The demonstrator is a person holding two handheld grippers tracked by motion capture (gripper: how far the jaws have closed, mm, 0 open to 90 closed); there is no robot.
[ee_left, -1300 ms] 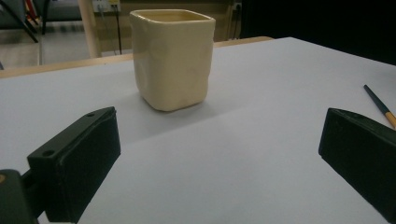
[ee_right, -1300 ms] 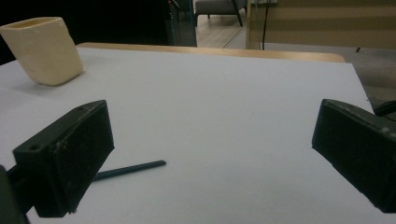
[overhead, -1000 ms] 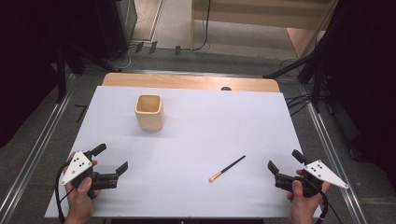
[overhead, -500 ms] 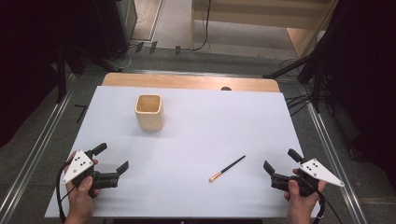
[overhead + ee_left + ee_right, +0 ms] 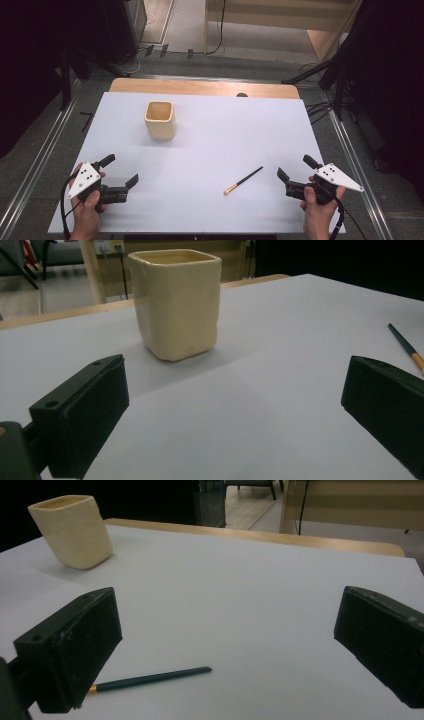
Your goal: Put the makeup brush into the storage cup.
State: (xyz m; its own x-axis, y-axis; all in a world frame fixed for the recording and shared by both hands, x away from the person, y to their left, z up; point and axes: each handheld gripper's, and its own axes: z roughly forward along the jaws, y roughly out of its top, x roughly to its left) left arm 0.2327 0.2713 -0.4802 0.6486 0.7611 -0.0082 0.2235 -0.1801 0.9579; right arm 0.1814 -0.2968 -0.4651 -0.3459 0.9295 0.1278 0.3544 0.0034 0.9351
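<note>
A cream square cup (image 5: 160, 120) stands upright on the white table sheet (image 5: 225, 135), left of centre. A thin dark-handled brush (image 5: 243, 180) with an orange tip lies flat at the front right. My left gripper (image 5: 120, 170) hovers open at the front left corner with nothing between its fingers. Its own view looks at the cup (image 5: 176, 302), with the brush (image 5: 406, 346) at the right edge. My right gripper (image 5: 294, 166) is open just right of the brush. In its view the brush (image 5: 150, 679) lies low between the jaws, and the cup (image 5: 71, 530) is far left.
The table's bare wooden far edge (image 5: 200, 87) carries a small dark knob (image 5: 242, 94). Metal floor rails (image 5: 45, 150) run along both sides of the table. Dark stands and cables crowd the floor behind it.
My right gripper has moved left and slightly forward, closer to the brush's handle end. The left gripper, cup and brush have stayed where they were.
</note>
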